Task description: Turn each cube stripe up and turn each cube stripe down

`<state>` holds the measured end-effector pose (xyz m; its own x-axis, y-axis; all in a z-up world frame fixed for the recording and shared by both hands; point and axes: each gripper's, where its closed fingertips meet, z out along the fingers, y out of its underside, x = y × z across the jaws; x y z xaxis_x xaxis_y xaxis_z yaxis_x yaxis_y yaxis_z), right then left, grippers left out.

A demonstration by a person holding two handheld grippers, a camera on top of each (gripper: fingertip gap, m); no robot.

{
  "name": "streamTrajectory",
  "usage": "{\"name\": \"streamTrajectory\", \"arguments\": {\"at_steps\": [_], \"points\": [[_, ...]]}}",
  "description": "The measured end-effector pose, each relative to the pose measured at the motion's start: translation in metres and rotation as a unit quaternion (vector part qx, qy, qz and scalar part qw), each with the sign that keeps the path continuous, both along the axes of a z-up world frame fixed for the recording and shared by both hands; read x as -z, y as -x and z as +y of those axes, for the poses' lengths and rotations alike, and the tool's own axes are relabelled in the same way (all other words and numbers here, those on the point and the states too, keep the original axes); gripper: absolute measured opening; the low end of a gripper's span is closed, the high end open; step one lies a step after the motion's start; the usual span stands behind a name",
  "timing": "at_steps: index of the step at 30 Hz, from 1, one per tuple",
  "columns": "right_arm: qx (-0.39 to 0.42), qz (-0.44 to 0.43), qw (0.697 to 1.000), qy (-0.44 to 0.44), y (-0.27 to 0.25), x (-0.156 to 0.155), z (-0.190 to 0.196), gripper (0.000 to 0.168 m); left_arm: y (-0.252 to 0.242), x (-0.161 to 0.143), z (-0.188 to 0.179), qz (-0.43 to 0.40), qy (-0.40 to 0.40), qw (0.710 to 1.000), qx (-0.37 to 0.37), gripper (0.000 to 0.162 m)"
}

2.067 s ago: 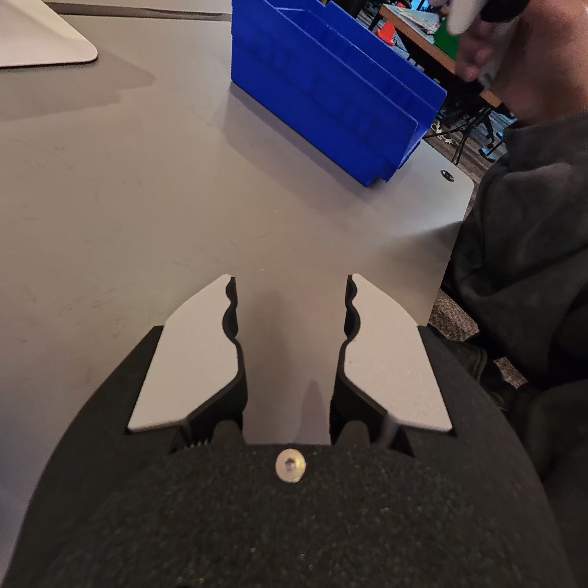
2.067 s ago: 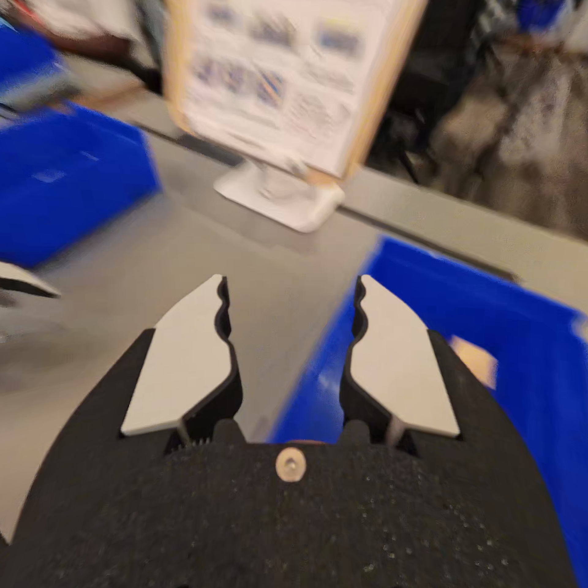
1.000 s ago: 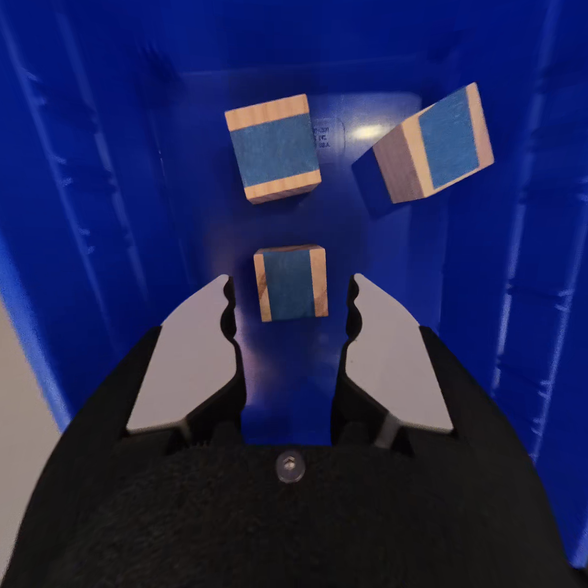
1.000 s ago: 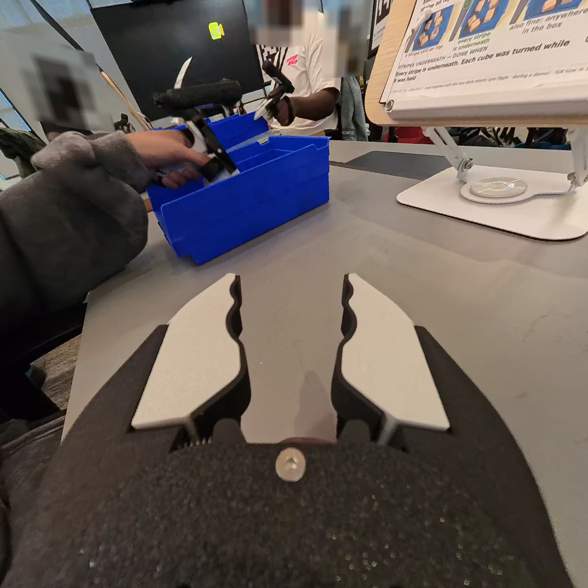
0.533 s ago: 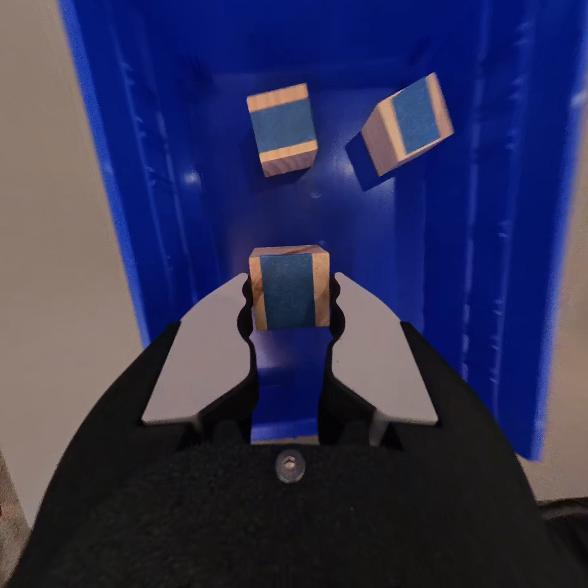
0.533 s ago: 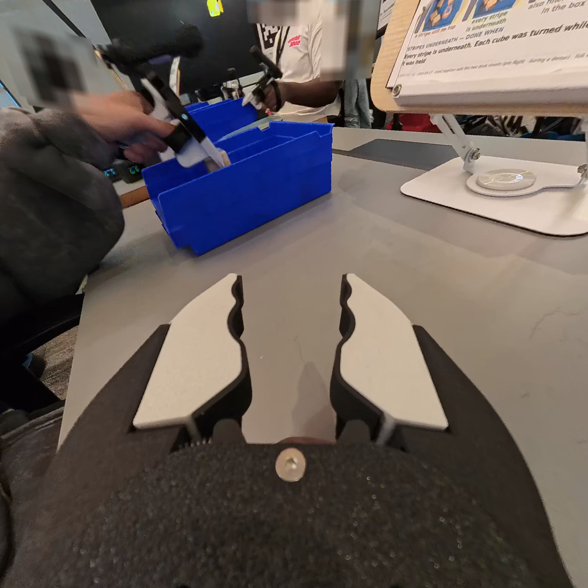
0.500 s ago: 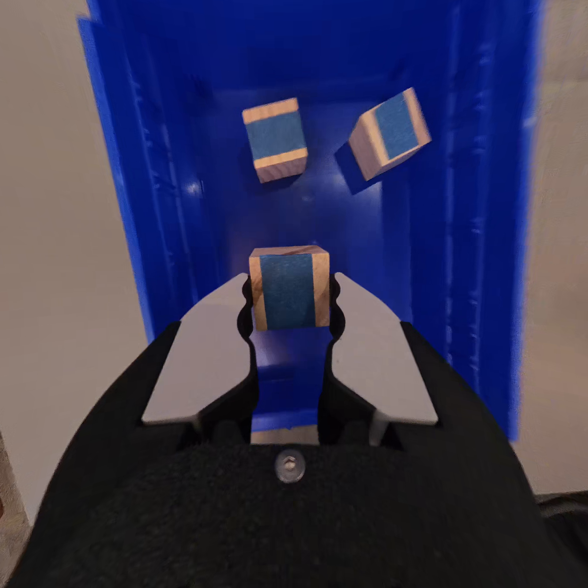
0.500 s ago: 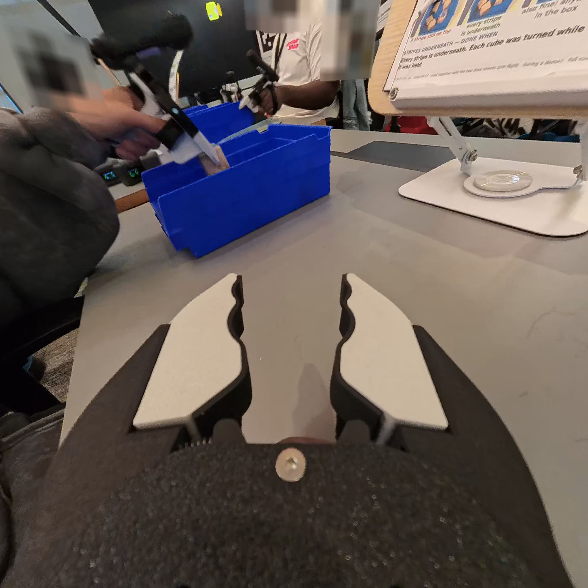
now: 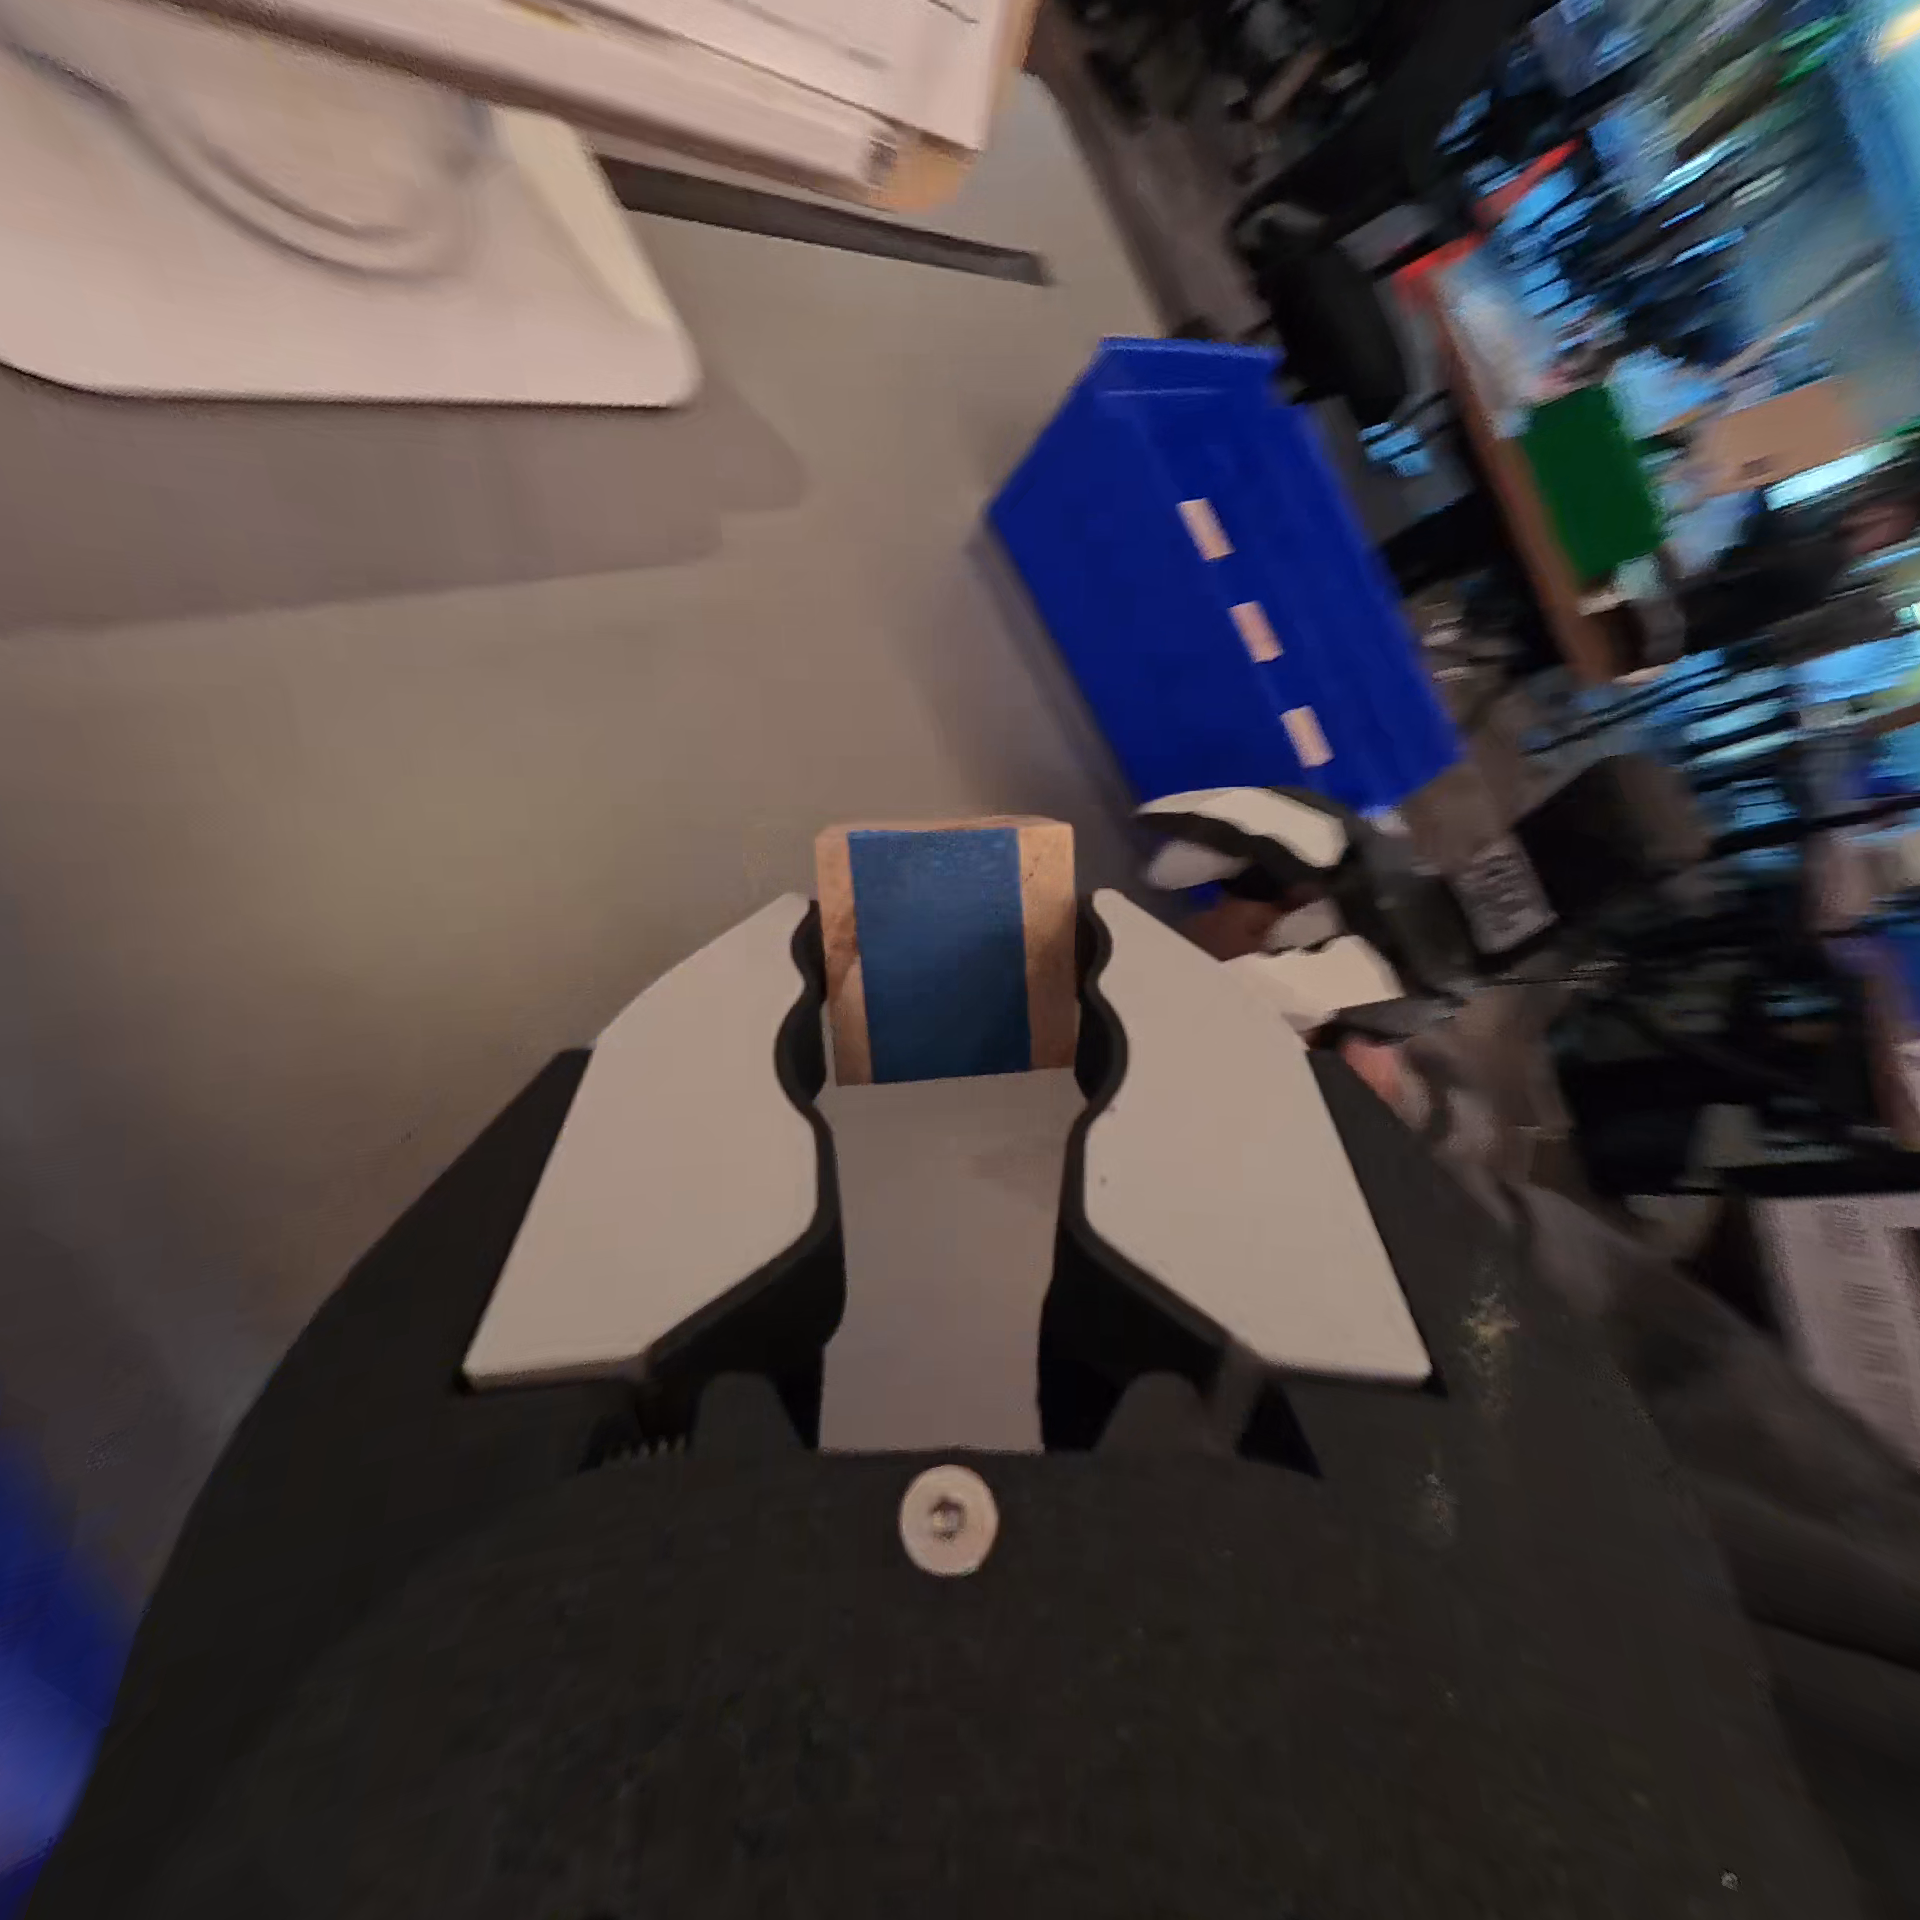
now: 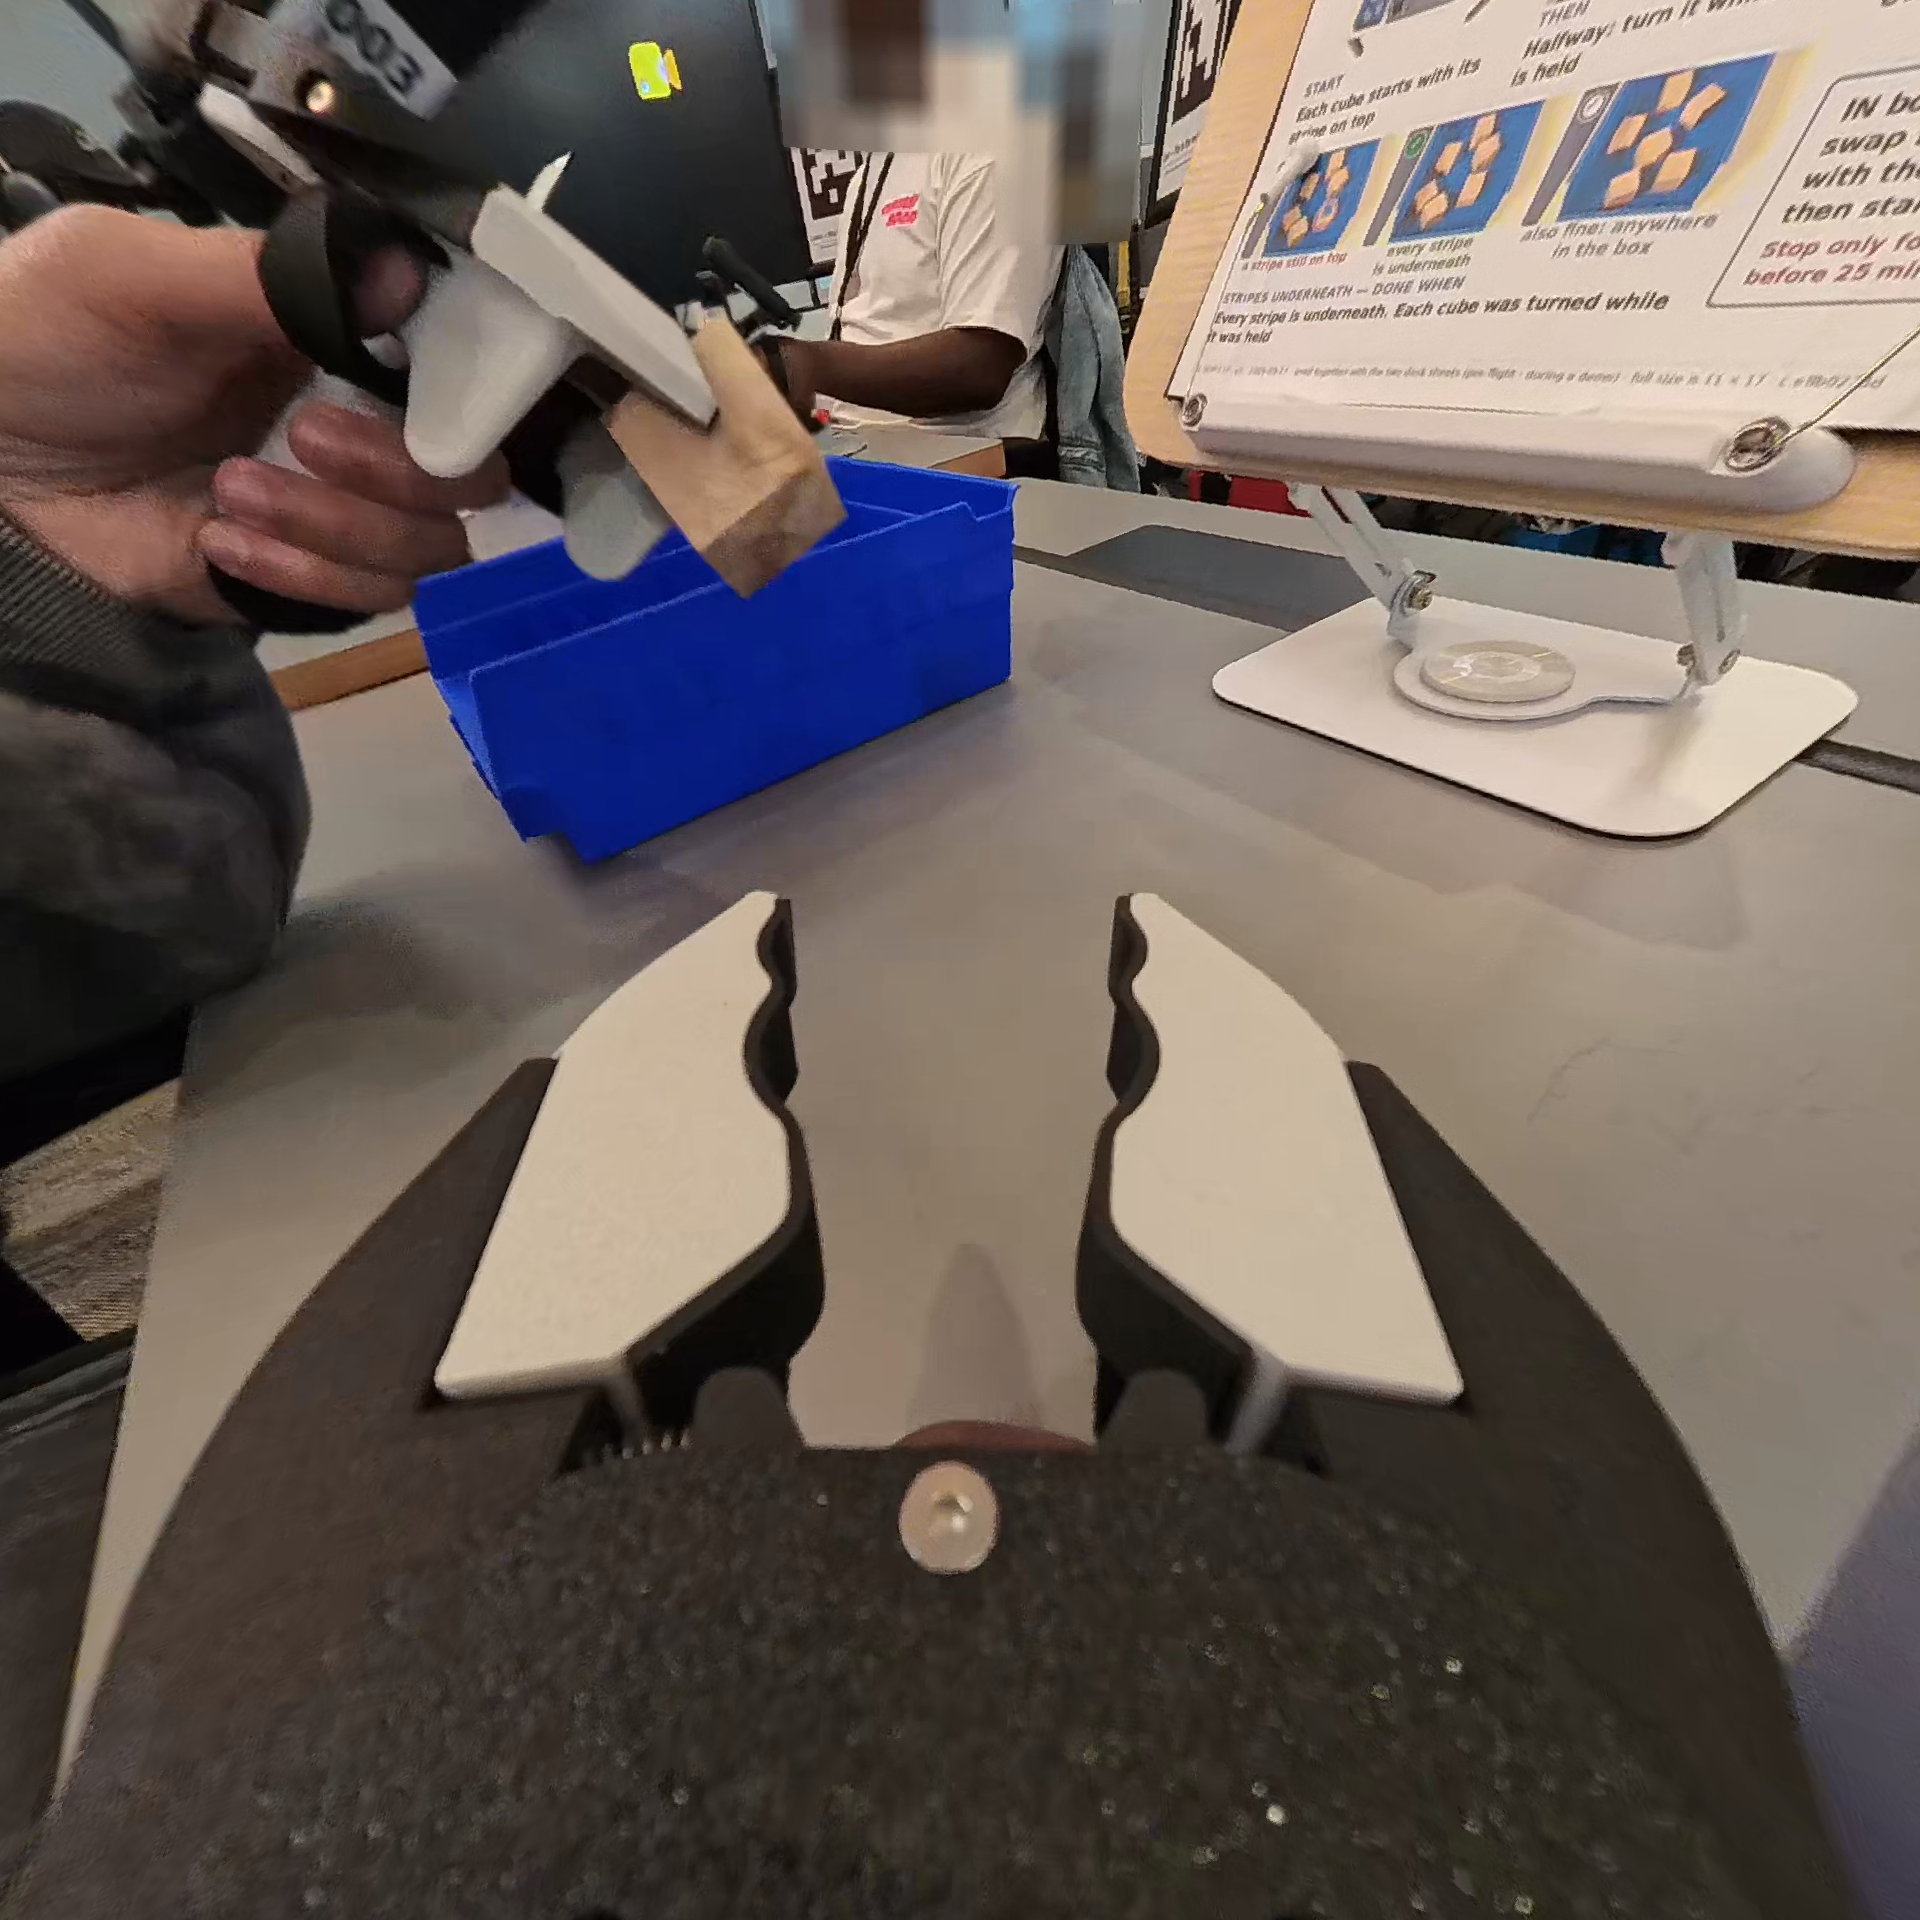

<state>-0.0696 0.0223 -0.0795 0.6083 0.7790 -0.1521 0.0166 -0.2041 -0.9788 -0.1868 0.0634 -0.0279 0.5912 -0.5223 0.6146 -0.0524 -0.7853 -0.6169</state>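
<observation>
The left gripper (image 9: 945, 961) is clamped on a wooden cube (image 9: 943, 951), one finger pressed on each bare side. In the centre of the left wrist view the cube's blue stripe (image 9: 940, 956) faces the camera and runs lengthwise along the fingers, away from the lens. A cube has no long side to speak of; the stripe is the only thing giving it a direction. In the right wrist view the same cube (image 10: 743, 473) sits in the upper left of the frame, tilted with one corner down, lifted above the blue bin (image 10: 727, 675) and showing only bare wood from that side.

Half a second ago the cube was held low over the bin's open inside with two other cubes lying below it; now the left view has swung out over the grey table (image 9: 416, 779) and another blue bin (image 9: 1226, 592) shows in the upper right, all blurred.

The right gripper (image 10: 945, 997) hangs low over the table with its fingers apart and nothing between them, much as before. A white stand (image 10: 1538, 707) is at the right edge.
</observation>
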Motion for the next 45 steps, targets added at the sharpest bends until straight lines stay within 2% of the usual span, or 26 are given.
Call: {"name": "streamTrajectory", "arguments": {"at_steps": [4,7,10,13,16,22,26,30,32,35,37,40,41,42,45], "points": [[-0.013,-0.034,0.997,-0.068,0.002,0.001,-0.001,0.059,-0.043,0.003,-0.016,-0.130,0.072,0.988,0.046,0.044],[-0.032,-0.056,0.993,-0.099,0.007,0.003,-0.007,0.059,-0.060,-0.011,-0.031,-0.206,0.100,0.969,0.090,0.044],[-0.067,-0.055,0.991,-0.104,0.018,0.004,-0.017,0.060,-0.068,-0.029,-0.046,-0.290,0.141,0.938,0.130,0.044],[-0.106,-0.062,0.990,-0.066,0.028,0.009,-0.029,0.064,-0.071,-0.033,-0.055,-0.332,0.181,0.913,0.154,0.044],[-0.118,-0.055,0.989,-0.077,0.030,0.003,-0.035,0.065,-0.071,-0.030,-0.055,-0.357,0.212,0.897,0.154,0.044],[-0.078,-0.071,0.991,-0.085,0.023,-0.004,-0.025,0.067,-0.074,-0.022,-0.056,-0.357,0.227,0.893,0.152,0.044],[-0.067,-0.036,0.990,-0.123,0.023,-0.038,-0.031,0.070,-0.084,-0.015,-0.065,-0.342,0.234,0.895,0.164,0.044],[-0.056,-0.057,0.982,-0.171,0.029,-0.053,-0.038,0.070,-0.094,-0.013,-0.076,-0.343,0.251,0.887,0.182,0.044],[-0.052,-0.062,0.980,-0.182,0.033,-0.053,-0.038,0.067,-0.099,-0.010,-0.080,-0.339,0.257,0.885,0.189,0.044],[-0.036,-0.071,0.978,-0.193,0.033,-0.051,-0.037,0.046,-0.103,-0.008,-0.085,-0.337,0.264,0.882,0.198,0.044],[-0.041,-0.066,0.979,-0.190,0.032,-0.053,-0.039,0.046,-0.104,-0.009,-0.087,-0.341,0.269,0.877,0.204,0.044],[-0.040,-0.067,0.981,-0.180,0.029,-0.055,-0.037,0.045,-0.102,-0.011,-0.087,-0.328,0.246,0.886,0.215,0.048],[-0.034,-0.066,0.980,-0.184,0.025,-0.057,-0.036,0.045,-0.100,-0.012,-0.086,-0.320,0.236,0.892,0.214,0.059],[-0.032,-0.064,0.980,-0.184,0.022,-0.059,-0.036,0.045,-0.096,-0.013,-0.083,-0.309,0.222,0.900,0.210,0.066],[-0.011,-0.066,0.983,-0.172,0.004,-0.069,-0.031,0.045,-0.077,-0.012,-0.069,-0.244,0.140,0.941,0.189,0.069]]}}
